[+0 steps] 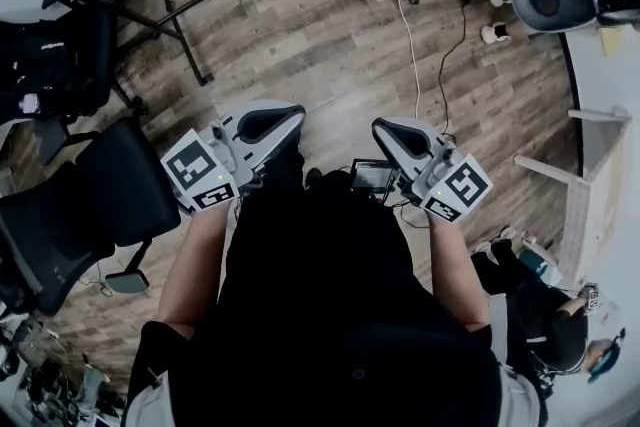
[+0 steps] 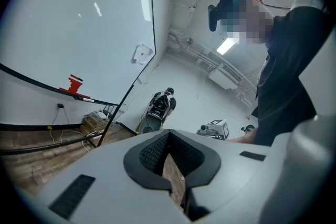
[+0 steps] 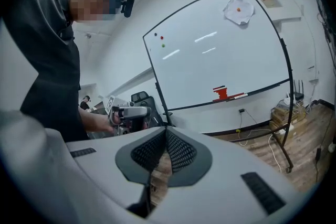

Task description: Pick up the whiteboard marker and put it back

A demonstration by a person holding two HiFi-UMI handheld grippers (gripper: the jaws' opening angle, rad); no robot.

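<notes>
The whiteboard marker (image 3: pixel 240 96) is a thin white stick with a red end. It lies on the whiteboard's tray beside a red eraser (image 3: pixel 220 93), and shows small in the left gripper view too (image 2: pixel 86 98). The whiteboard (image 3: pixel 220 44) stands well ahead of me, off to the left in the left gripper view (image 2: pixel 79 18). My left gripper (image 1: pixel 296 113) and right gripper (image 1: pixel 381 127) are held close to my body over the wooden floor, far from the tray. Left gripper (image 2: pixel 169 136) and right gripper (image 3: pixel 166 134) are both shut with nothing in them. The head view does not show the marker.
A black office chair (image 1: pixel 90 195) stands to my left. The whiteboard stand's black legs (image 1: pixel 185 40) and loose cables (image 1: pixel 410 25) cross the floor ahead. Another person (image 1: pixel 545 315) is low at my right. A paper sheet (image 3: pixel 237 9) is pinned on the board.
</notes>
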